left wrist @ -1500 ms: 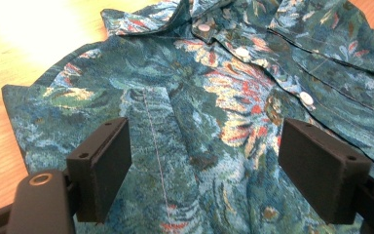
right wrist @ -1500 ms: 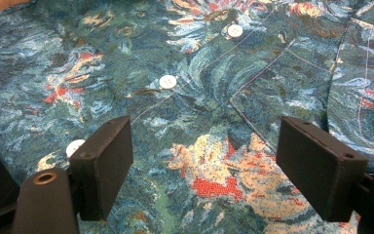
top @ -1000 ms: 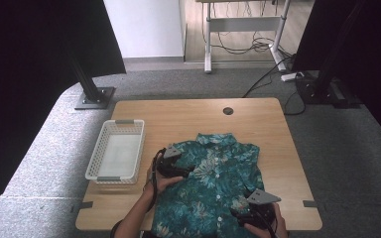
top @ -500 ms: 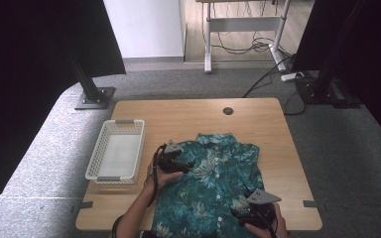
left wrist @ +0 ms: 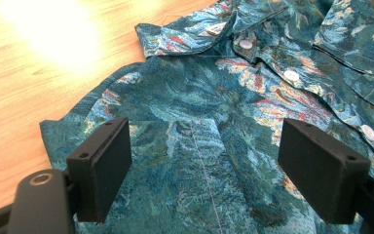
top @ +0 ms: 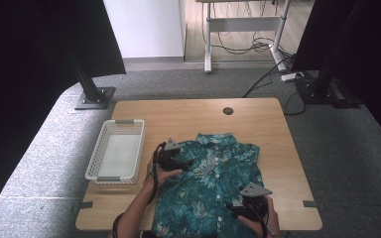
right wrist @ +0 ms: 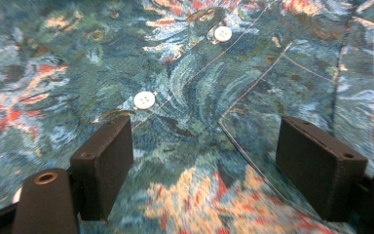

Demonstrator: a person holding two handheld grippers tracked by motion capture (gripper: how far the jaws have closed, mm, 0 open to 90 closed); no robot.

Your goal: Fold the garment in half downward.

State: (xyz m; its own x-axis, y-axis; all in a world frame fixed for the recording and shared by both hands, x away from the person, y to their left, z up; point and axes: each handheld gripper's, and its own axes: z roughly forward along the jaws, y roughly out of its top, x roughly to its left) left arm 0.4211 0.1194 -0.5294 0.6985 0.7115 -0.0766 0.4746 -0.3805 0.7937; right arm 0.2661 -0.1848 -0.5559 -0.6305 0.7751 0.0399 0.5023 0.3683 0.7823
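Note:
A teal floral short-sleeved shirt [top: 213,188] lies flat on the wooden table [top: 188,116], collar toward the far side, button placket up. My left gripper [top: 178,162] hovers open over the shirt's left shoulder; in its own view the left gripper [left wrist: 204,161] has wide-apart jaws above the shoulder fabric [left wrist: 195,126], with the collar [left wrist: 233,24] beyond. My right gripper [top: 238,206] is open over the shirt's lower right part; the right gripper [right wrist: 204,165] frames a fold line and white buttons [right wrist: 144,99].
A white mesh basket [top: 115,151] stands empty at the table's left side, close to my left hand. A round cable hole [top: 228,110] sits near the far edge. Bare wood lies beyond the collar and to the shirt's right.
My left gripper has shifted slightly right, farther onto the shoulder. My right gripper has edged a little left along the lower shirt. The shirt lies as before.

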